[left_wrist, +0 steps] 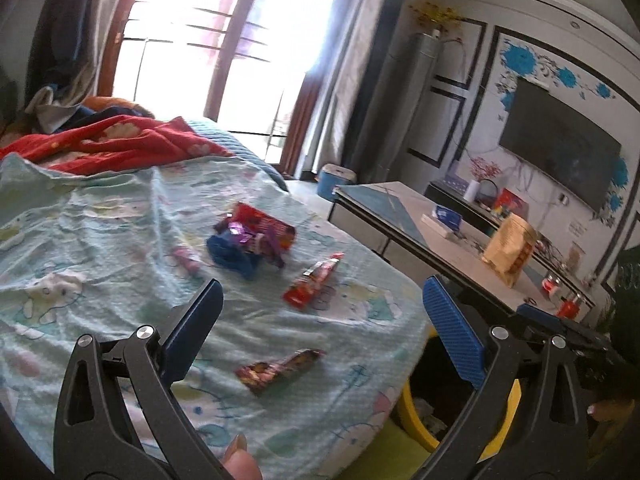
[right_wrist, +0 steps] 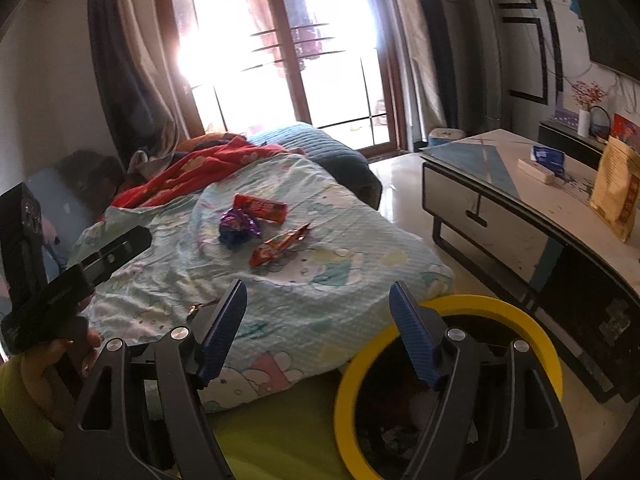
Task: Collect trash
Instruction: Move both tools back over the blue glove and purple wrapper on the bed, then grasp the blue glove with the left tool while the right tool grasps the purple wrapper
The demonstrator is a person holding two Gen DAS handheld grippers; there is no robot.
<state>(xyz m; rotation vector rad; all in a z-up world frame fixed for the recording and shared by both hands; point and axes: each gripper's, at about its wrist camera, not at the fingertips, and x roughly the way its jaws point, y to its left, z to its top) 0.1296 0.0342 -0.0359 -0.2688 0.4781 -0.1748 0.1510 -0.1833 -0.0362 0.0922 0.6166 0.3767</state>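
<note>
Blue-padded left gripper [left_wrist: 320, 316]: jaws wide apart, nothing between them, touching nothing; it hangs over the bed's [left_wrist: 100, 216] pale cartoon-print sheet.
Right gripper [right_wrist: 318, 312]: jaws likewise well apart, empty, above the bed's edge and the yellow-rimmed bin [right_wrist: 500, 308] just beside it.
Trash on the sheet: red wrapper [left_wrist: 310, 286] near the middle; dark printed wrapper [left_wrist: 280, 370] closer to the left gripper; red packet [left_wrist: 268, 226] farther back, touching a purple-and-blue crumpled wrapper [left_wrist: 236, 248].
Bin: dark contents, too dim to identify.
Tabletop [right_wrist: 520, 184]: right of the bed, carrying a tan bag [right_wrist: 616, 196].
</note>
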